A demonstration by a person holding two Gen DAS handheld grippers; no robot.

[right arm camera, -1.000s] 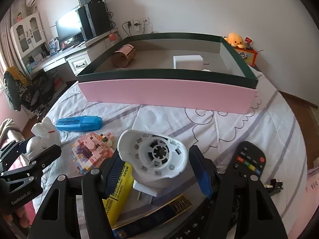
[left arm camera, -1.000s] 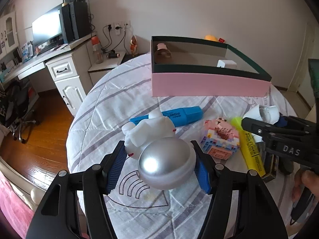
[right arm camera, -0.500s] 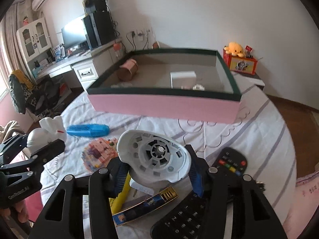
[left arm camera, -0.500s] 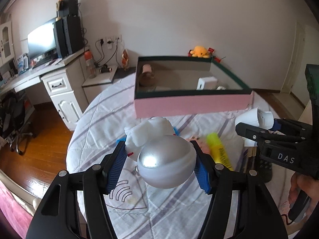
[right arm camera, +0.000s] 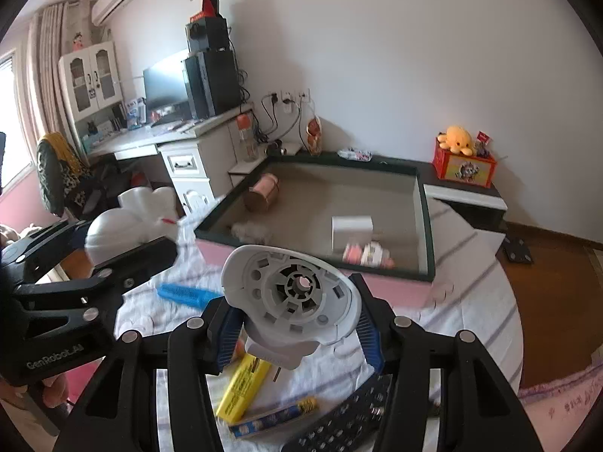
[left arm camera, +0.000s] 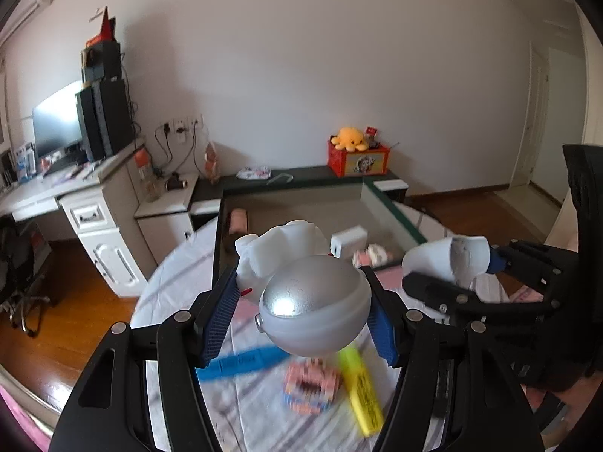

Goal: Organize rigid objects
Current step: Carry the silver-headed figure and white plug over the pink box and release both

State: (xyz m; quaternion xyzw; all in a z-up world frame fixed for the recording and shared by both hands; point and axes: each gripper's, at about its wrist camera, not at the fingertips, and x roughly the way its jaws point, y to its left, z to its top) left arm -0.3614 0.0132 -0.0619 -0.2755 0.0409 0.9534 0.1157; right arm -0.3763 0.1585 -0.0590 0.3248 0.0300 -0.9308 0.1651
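in our left gripper (left arm camera: 301, 314) we hold a white rabbit-shaped toy with a silver ball body (left arm camera: 314, 310), the blue pads pinching the ball from both sides, lifted clear of the striped bedspread (left arm camera: 264, 414). in our right gripper (right arm camera: 297, 326) we hold a white plug-in device with a round vented face (right arm camera: 290, 293), its prongs pointing down; the pads press its sides, pinching it above the bed.

ahead of both grippers sits the pink box with a dark green rim (right arm camera: 426, 222), open at the top. inside it lie a copper-coloured roll (right arm camera: 262, 192) near the far left corner, a white block (right arm camera: 352, 231) toward the right, and a small pink and white item (right arm camera: 367, 254) just in front of the block.

on the bedspread below lie a blue highlighter (left arm camera: 245, 363), a pink toy-brick block (left arm camera: 311, 386), blurred, and a yellow highlighter (left arm camera: 363, 391) just to its right. in the right wrist view a black remote control (right arm camera: 346, 420) and a narrow blue and gold packet (right arm camera: 273, 420) lie near the yellow highlighter.
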